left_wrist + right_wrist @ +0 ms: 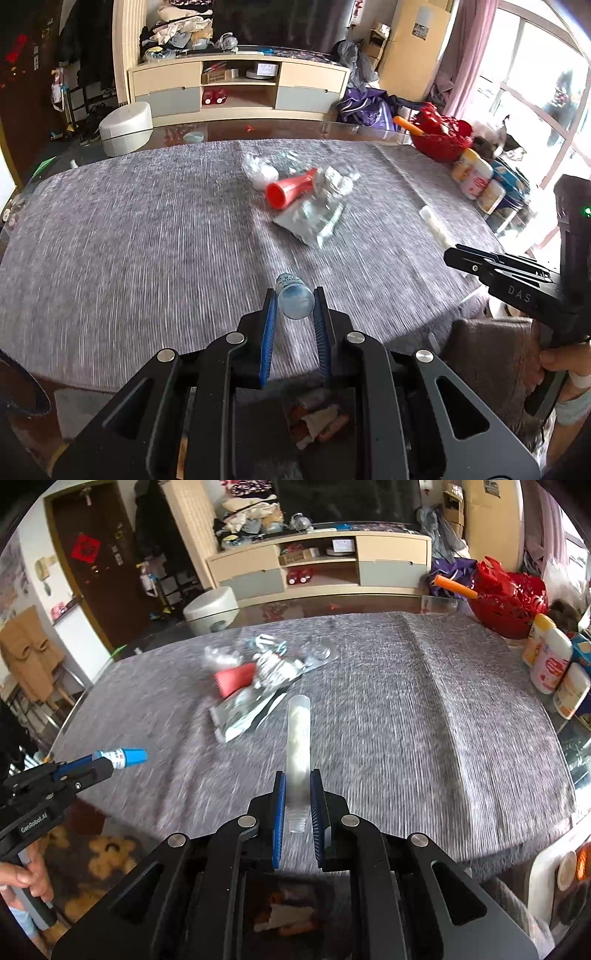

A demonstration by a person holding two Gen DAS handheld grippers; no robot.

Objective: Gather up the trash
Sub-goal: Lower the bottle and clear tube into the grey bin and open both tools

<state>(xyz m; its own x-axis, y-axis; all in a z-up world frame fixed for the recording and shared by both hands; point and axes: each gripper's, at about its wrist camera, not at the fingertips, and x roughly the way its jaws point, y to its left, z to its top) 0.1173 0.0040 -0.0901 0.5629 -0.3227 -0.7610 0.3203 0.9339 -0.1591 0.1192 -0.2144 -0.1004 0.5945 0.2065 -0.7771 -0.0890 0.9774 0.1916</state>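
My left gripper (294, 295) is clamped on a small blue-capped bottle (293, 300), cap end toward my camera, the label too blurred to read. My right gripper (297, 775) is closed nearly all the way on a clear plastic tube (298, 746); its white contents I cannot identify. Both items hang above the grey tablecloth (129, 229). The remaining trash pile (303, 195) lies mid-table: a red cone (290, 188), crumpled wrappers, a flat pouch, all smeared by motion blur. A red basket (511, 602) sits at the far edge, partly cut off.
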